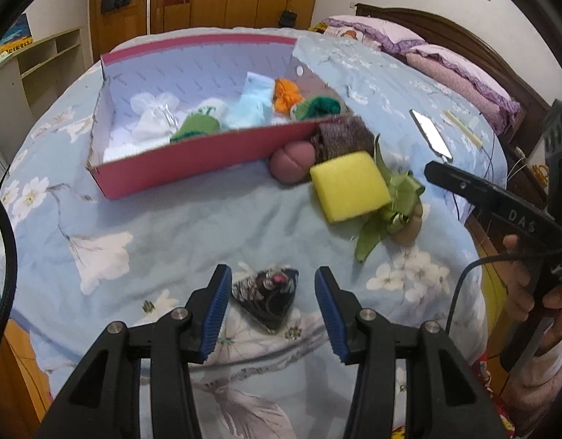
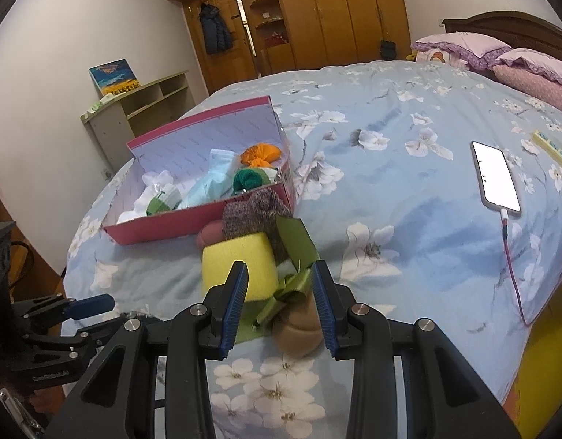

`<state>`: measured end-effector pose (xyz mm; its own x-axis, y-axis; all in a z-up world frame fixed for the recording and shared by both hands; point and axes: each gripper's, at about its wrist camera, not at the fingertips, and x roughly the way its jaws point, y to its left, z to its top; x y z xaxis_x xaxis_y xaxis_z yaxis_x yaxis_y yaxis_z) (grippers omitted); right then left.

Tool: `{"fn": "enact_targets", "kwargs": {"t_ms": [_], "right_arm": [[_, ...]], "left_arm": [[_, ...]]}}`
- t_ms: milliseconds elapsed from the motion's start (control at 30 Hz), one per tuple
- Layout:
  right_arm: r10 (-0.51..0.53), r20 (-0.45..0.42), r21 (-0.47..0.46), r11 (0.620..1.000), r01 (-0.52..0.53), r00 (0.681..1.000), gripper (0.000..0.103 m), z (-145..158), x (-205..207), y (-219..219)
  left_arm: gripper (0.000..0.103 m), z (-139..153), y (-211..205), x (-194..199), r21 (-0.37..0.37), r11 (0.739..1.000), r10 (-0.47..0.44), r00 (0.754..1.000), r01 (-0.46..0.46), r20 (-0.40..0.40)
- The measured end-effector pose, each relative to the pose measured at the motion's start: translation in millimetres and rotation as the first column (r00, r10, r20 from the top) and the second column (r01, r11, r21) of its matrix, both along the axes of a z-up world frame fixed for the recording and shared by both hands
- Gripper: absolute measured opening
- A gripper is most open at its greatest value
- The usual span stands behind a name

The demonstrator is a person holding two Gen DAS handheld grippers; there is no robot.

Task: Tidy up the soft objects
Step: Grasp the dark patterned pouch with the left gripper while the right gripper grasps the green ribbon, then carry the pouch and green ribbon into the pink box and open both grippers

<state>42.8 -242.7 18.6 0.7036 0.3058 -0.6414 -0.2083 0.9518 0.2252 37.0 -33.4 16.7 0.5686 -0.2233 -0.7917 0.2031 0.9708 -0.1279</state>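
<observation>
While both grippers gape empty, yellow sponge, green ribbon crowd pink box.

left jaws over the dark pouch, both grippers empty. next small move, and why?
Probably lower the left gripper and close on the dark patterned pouch: it lies loose on the bedspread between the open jaws, outside the pink box holding other soft items.

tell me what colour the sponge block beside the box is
Yellow; the sponge block shows best in the left wrist view.
</observation>
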Motion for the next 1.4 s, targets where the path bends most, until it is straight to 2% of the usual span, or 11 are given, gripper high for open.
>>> {"fn": "enact_targets", "kwargs": {"t_ms": [567,800,967,1067,1400], "right_arm": [[-0.017,-0.067,0.007,1.0,0.017,0.998,0.037,-25,6,-9],[0.0,-0.067,0.003,1.0,0.0,0.998,0.037,-29,16,-2],[0.016,-0.057,0.001,1.0,-0.016,0.998,0.037,-32,20,2],[0.027,-0.05,0.0,1.0,-0.027,0.998,0.037,-33,22,3],[0.028,-0.014,-0.035,0.999,-0.028,1.0,0.014,-33,18,5]], "left_arm": [[0.05,-28,-2,8,0.031,0.999,0.026,1.0,-0.025,-0.013],[0.05,-34,-4,12,0.047,0.998,0.039,0.999,-0.038,-0.031],[0.049,-42,1,16,0.035,0.997,0.066,0.995,-0.064,-0.069],[0.048,-42,3,15,0.026,0.998,0.067,0.996,-0.065,-0.061],[0.044,-38,3,11,0.015,0.998,0.058,0.997,-0.057,-0.043]]}}
